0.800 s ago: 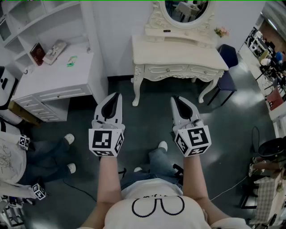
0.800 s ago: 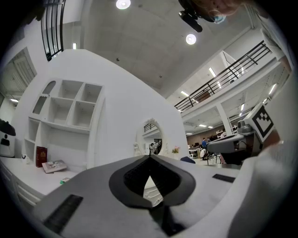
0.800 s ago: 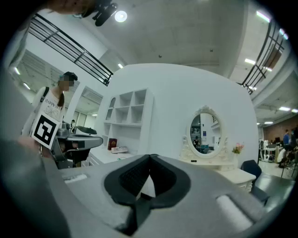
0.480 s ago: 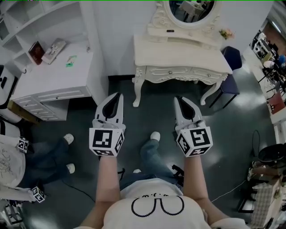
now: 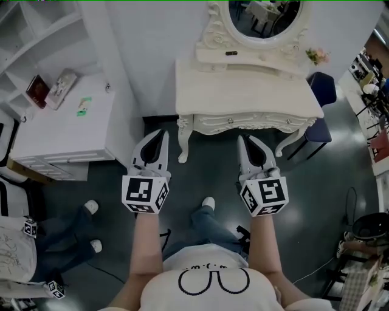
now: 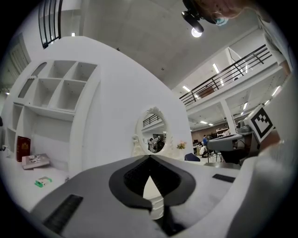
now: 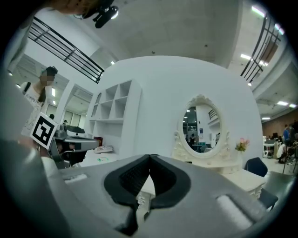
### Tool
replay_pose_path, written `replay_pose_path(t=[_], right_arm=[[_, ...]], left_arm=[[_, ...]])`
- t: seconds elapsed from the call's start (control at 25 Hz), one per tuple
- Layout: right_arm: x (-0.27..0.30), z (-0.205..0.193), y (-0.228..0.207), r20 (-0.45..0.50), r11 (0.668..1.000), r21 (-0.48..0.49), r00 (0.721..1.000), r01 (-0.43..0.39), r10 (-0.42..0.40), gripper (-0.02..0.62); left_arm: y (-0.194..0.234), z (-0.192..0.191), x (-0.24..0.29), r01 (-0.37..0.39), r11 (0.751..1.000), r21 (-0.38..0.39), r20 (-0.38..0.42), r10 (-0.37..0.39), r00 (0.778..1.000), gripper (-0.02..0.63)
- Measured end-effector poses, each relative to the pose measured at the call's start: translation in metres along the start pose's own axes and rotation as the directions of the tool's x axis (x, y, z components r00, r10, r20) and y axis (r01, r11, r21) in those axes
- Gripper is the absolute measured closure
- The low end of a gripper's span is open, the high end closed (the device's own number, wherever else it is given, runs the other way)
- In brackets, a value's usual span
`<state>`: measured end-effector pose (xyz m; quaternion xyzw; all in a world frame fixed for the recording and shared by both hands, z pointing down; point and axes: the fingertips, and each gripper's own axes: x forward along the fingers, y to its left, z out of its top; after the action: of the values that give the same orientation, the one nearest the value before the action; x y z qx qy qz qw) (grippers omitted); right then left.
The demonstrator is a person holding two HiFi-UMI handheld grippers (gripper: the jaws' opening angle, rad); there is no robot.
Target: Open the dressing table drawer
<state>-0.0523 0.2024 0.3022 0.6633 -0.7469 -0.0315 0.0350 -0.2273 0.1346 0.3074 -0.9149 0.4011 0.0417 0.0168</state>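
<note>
A cream dressing table (image 5: 243, 82) with carved legs and an oval mirror (image 5: 264, 17) stands against the white wall ahead. Its drawer front (image 5: 246, 121) with small knobs looks flush with the frame. My left gripper (image 5: 161, 132) is shut with nothing in it, a little short of the table's left leg. The right gripper (image 5: 242, 138) is also shut and empty, just short of the drawer front. The mirror (image 6: 152, 138) shows past the closed tips in the left gripper view, and the mirror (image 7: 201, 131) also shows in the right gripper view.
A white desk (image 5: 61, 124) with shelves, a red booklet (image 5: 37, 88) and papers stands at the left. A dark blue chair (image 5: 322, 91) sits to the right of the dressing table. Another person's legs (image 5: 67, 222) are on the floor at lower left. Cluttered tables line the right edge.
The person has stepped forward: the dressing table now sits closer and lower in the head view, near both gripper tips. Both grippers stayed shut.
</note>
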Motion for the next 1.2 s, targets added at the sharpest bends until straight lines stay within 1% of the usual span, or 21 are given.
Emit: replay_pose_path(t=[0.24, 0.44, 0.64, 0.8, 0.92, 1.04, 1.2], right_arm=[[0.083, -0.003, -0.078, -0.047, 1.0, -0.005, 0.999, -0.011, 0.011, 0.601], [0.144, -0.011, -0.128, -0.082, 0.999, -0.016, 0.996, -0.042, 0.041, 0.6], [0.177, -0.024, -0.162, -0.102, 0.999, -0.008, 0.994, -0.043, 0.041, 0.601], [0.2, -0.036, -0.183, -0.124, 0.999, 0.006, 0.992, -0.037, 0.038, 0.6], [0.217, -0.05, -0.199, -0.147, 1.0, 0.017, 0.989, -0.017, 0.02, 0.6], [0.241, -0.063, -0.218, -0.17, 1.0, 0.019, 0.985, -0.003, 0.007, 0.6], [0.283, -0.075, -0.246, -0.201, 1.0, 0.024, 0.98, 0.007, -0.002, 0.6]], left_arm=[[0.005, -0.009, 0.117, 0.014, 1.0, -0.011, -0.026, -0.015, 1.0, 0.607], [0.014, -0.024, 0.197, -0.008, 0.999, -0.039, -0.05, 0.006, 0.999, 0.607], [0.009, -0.043, 0.25, 0.003, 0.999, -0.042, -0.082, -0.006, 0.997, 0.607], [0.006, -0.054, 0.284, 0.031, 0.996, -0.081, -0.088, -0.038, 0.995, 0.607], [0.007, -0.067, 0.31, 0.048, 0.994, -0.093, -0.106, -0.058, 0.993, 0.607], [0.014, -0.079, 0.343, 0.053, 0.994, -0.1, -0.113, -0.064, 0.992, 0.607], [0.029, -0.102, 0.391, 0.041, 0.991, -0.13, -0.159, -0.062, 0.985, 0.607]])
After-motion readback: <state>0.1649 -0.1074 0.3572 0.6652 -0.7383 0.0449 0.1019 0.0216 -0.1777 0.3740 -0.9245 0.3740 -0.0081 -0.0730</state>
